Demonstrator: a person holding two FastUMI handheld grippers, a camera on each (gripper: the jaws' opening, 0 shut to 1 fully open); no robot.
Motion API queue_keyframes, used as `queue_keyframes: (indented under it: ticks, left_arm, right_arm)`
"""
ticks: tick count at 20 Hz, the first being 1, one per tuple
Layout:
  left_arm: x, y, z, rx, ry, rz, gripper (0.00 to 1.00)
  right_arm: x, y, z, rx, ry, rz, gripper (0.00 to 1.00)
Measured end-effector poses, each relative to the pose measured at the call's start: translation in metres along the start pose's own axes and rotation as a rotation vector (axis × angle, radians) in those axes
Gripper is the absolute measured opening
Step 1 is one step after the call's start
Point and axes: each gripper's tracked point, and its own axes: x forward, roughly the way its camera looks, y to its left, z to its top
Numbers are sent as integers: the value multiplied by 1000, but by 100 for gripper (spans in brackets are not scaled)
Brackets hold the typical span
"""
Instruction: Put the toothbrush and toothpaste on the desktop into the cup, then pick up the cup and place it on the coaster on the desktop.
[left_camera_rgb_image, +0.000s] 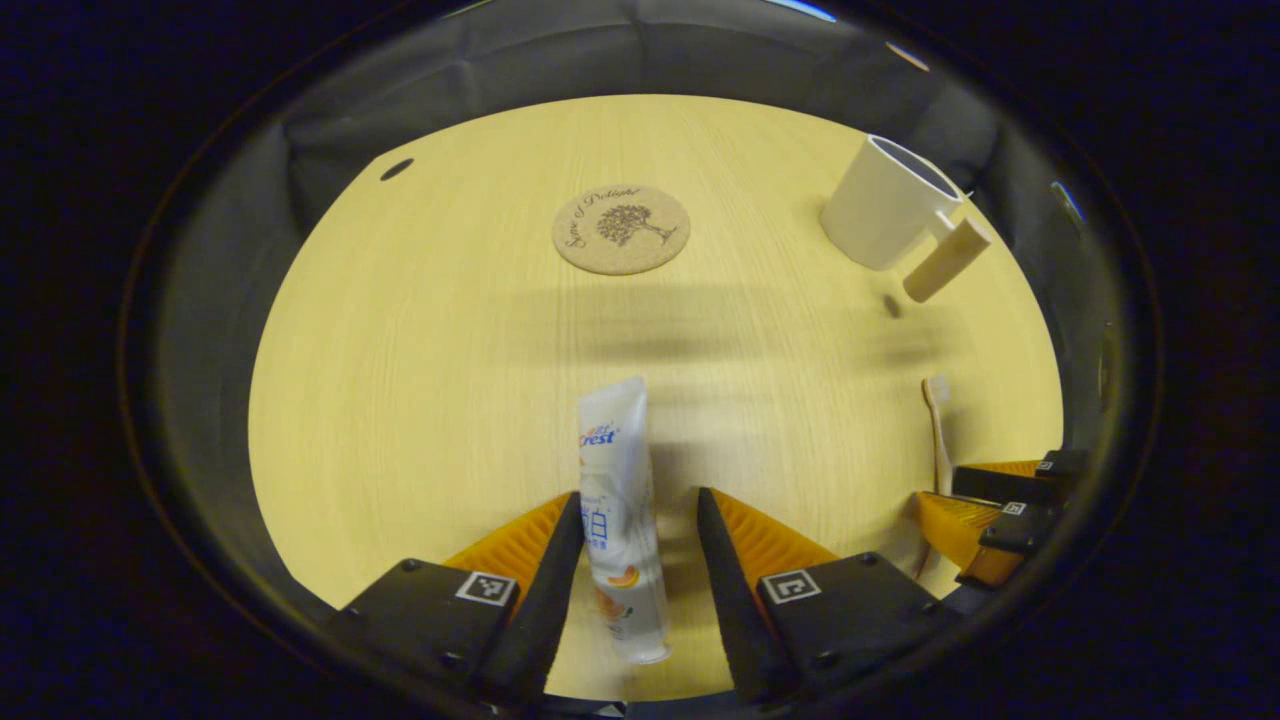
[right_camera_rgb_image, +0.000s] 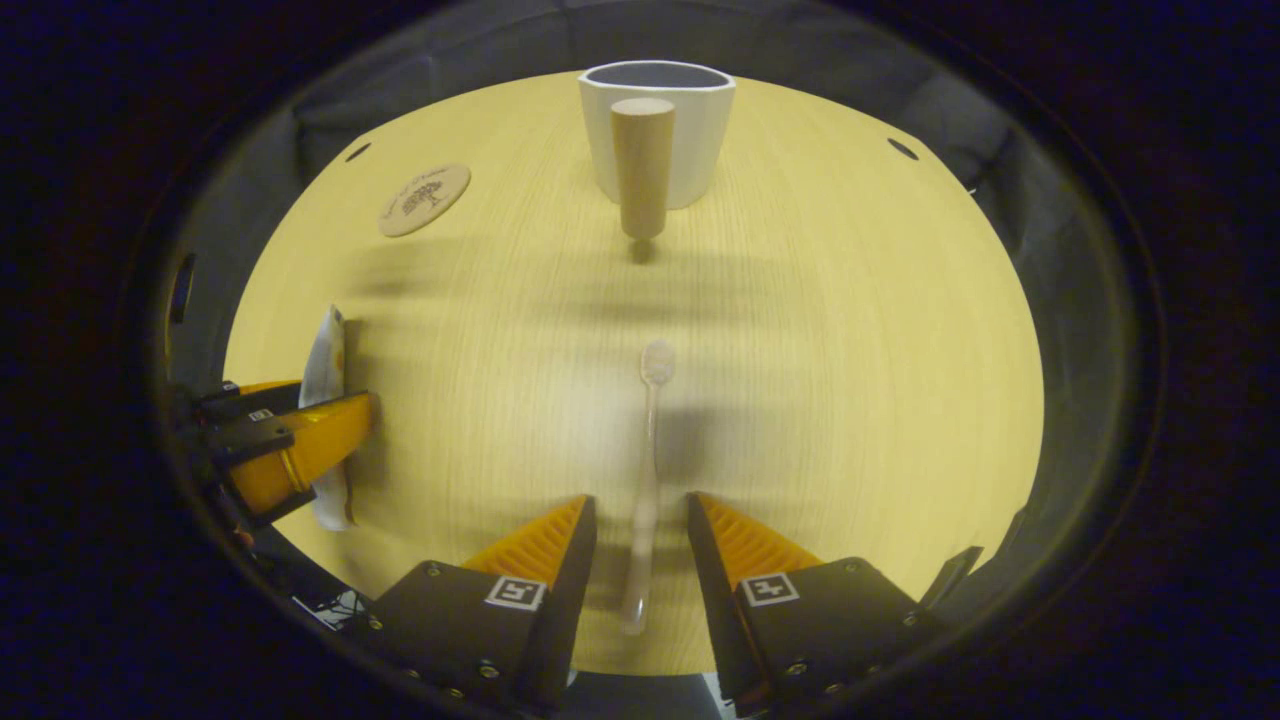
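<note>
On the pale wooden table (left_camera_rgb_image: 420, 330), the left gripper (left_camera_rgb_image: 640, 520) straddles the white toothpaste tube (left_camera_rgb_image: 618, 500), spread; the right gripper (right_camera_rgb_image: 640, 525) likewise straddles the clear toothbrush (right_camera_rgb_image: 648, 470).

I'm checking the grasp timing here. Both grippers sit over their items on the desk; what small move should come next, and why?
Probably close both. The left gripper is open with the toothpaste lying between its fingers, and the right gripper is open astride the toothbrush. Both items still lie on the desk, and the cup is empty.
</note>
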Motion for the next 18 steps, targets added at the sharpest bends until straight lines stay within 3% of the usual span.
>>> queue_keyframes:
  ticks: [1,2,3,4,5,11,12,18]
  left_arm:
    - [-1,0,1,-9,-4,4,70]
    - [0,1,1,-17,-6,6,57]
    - [0,0,1,-15,-7,5,48]
    - [1,0,0,-14,-9,7,47]
    - [-1,1,1,-17,-11,9,45]
    - [-3,3,0,-18,-41,3,37]
    - [-3,4,0,-18,-50,0,31]
    - [-14,11,6,-36,-103,9,31]
  right_arm:
    - [3,0,-2,16,9,3,43]
    - [0,1,-5,10,19,7,30]
    - [1,-1,-6,3,14,11,31]
    - [-5,0,-4,22,2,16,30]
    - [-14,0,-4,21,3,20,11]
    - [-1,0,-4,-16,-52,63,5]
    - [-1,0,-3,-23,-67,59,5]
    - [-12,6,7,-31,-153,82,4]
